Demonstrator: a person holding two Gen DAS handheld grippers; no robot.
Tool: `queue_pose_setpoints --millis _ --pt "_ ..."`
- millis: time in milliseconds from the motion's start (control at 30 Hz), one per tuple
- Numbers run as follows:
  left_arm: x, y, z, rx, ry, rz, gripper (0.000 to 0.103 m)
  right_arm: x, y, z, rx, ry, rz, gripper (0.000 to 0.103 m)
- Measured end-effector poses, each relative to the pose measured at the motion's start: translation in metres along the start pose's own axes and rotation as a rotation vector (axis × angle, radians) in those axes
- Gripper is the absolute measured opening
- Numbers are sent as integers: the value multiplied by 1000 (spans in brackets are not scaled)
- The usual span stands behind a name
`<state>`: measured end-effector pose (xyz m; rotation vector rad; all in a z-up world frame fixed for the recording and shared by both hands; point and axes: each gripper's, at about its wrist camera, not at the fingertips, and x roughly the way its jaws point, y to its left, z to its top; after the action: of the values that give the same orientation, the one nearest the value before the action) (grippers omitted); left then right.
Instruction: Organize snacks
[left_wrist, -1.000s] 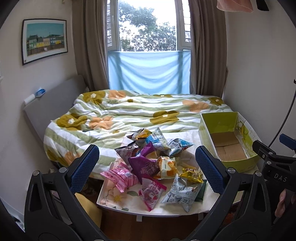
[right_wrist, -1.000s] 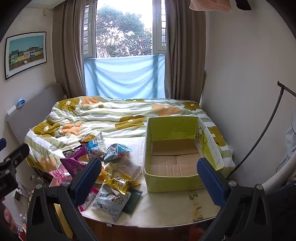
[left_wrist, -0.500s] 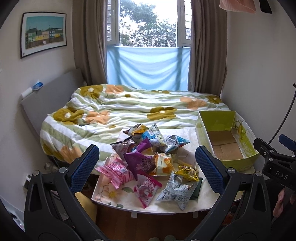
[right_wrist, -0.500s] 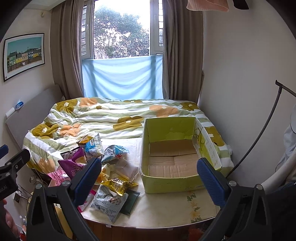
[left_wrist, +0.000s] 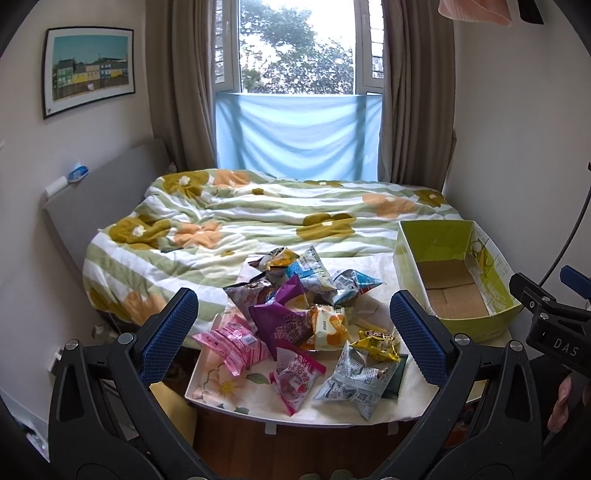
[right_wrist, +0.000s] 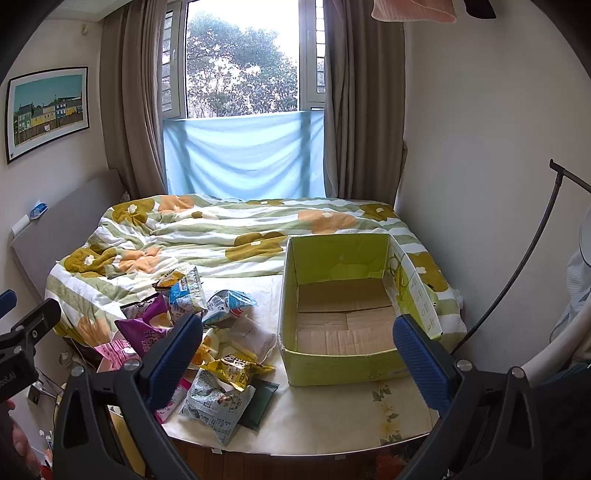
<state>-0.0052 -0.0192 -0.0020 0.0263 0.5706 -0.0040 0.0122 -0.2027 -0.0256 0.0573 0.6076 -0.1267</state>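
A heap of snack bags (left_wrist: 295, 314) lies on the left half of a small floral-cloth table (left_wrist: 236, 402); among them are a purple bag (left_wrist: 284, 325), a pink one (left_wrist: 232, 345) and a grey-white one (left_wrist: 354, 380). The same snack bags (right_wrist: 207, 332) show in the right wrist view, left of an open green cardboard box (right_wrist: 343, 369) whose floor is bare. The box (left_wrist: 454, 291) stands on the table's right end. My left gripper (left_wrist: 293, 338) is open, held short of the pile. My right gripper (right_wrist: 297, 354) is open too, in front of the box, holding nothing.
Behind the table lies a bed (left_wrist: 258, 225) with a green flowered quilt, under a curtained window (left_wrist: 295, 48). Walls close in on both sides. A dark curved stand (right_wrist: 517, 273) rises at the right. Wooden floor (left_wrist: 295, 450) shows below the table's front edge.
Both grippers have drifted slightly, so the table and bed sit a little lower and nearer in view. Snacks and box have not moved. Both grippers stay open.
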Motion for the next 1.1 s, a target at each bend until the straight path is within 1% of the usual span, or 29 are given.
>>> queue_pose_setpoints --millis 867,1100 --pt "-4 0 2 -15 6 0 103 -1 -3 2 -3 3 2 103" --pt "-9 -6 4 -18 7 2 103 -1 -6 5 -11 5 10 103"
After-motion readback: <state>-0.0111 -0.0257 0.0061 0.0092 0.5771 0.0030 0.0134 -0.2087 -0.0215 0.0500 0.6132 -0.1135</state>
